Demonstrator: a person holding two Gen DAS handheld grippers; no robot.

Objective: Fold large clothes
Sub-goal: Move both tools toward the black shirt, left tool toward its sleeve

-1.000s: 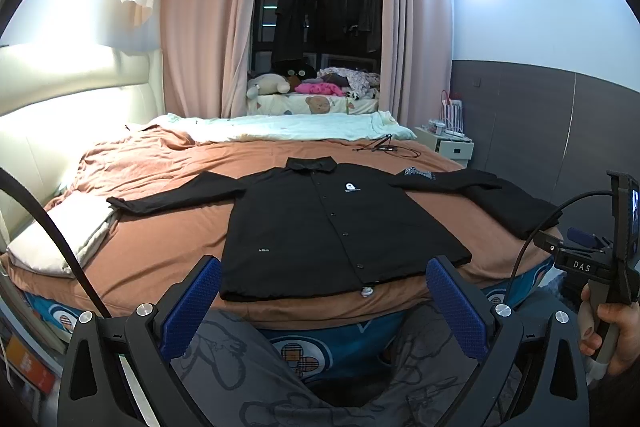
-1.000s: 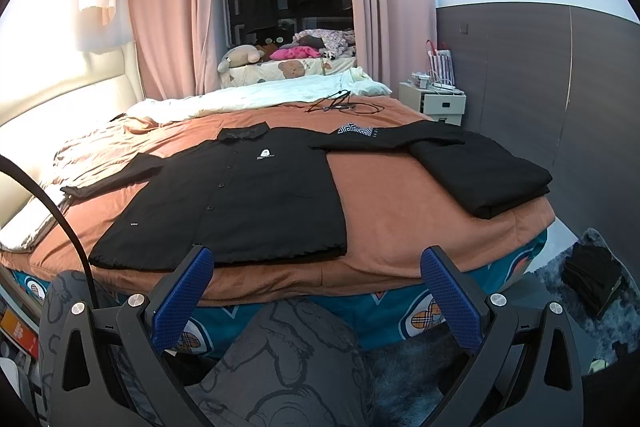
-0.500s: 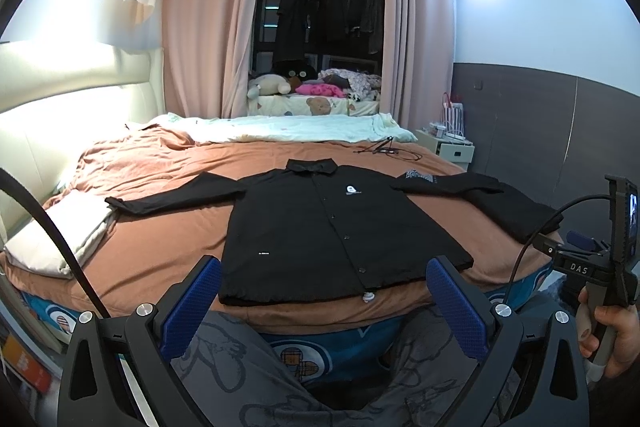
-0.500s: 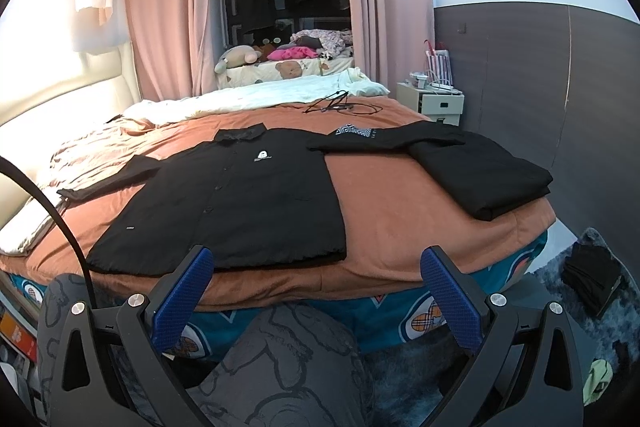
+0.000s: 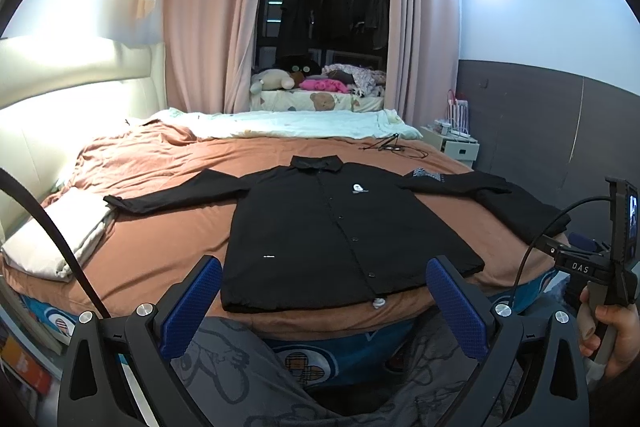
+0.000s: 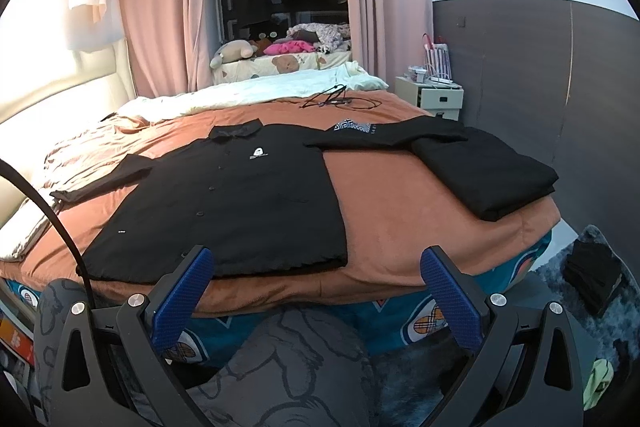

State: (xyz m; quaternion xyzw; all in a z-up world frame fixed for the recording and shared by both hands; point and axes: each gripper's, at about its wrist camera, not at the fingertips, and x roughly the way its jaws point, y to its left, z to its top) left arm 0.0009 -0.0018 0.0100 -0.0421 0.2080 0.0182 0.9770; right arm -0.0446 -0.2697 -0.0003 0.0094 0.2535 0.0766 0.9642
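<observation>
Across frame centre lies spread black button-front shirt; left gripper and right gripper gape empty; could bunch hem if pinched unevenly.

Bare brown bedspread between black shirt and folded black pile; cable far behind.

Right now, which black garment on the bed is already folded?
The black stack at the bed's right edge: it is a compact folded block. The button-front shirt in the middle lies spread flat, sleeves out, white chest logo showing.
</observation>
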